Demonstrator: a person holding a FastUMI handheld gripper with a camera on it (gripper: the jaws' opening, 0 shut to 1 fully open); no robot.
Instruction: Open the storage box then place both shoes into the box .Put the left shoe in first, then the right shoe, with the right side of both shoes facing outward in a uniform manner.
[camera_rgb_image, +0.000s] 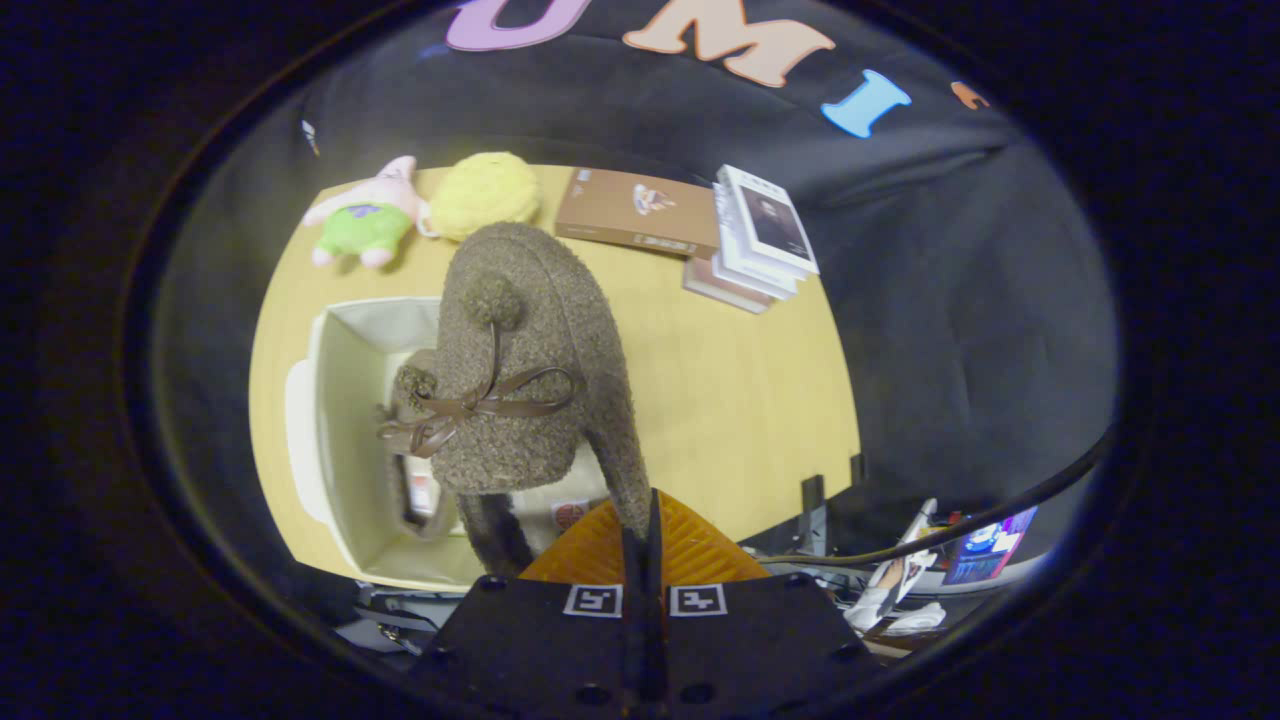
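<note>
2 shoes are in sight from my gripper view. My gripper (648, 535) has its fingers pressed nearly together, clamping the back edge of a brown fuzzy shoe (530, 360), which hangs just ahead of them, above the table (730, 400). I can see a pom-pom and a thin brown bow on its upper. Below and beyond that shoe sits the open white storage box (345, 430), and the second brown shoe (415, 470) already lies inside it, partly hidden by the held one. The box rests near the table's close edge. At the far side of the table I see a pink and green plush toy (365, 215), a yellow fluffy toy (485, 193) just beside it, a flat brown box (635, 212), and a stack of books (760, 240) touching that box's end.
</note>
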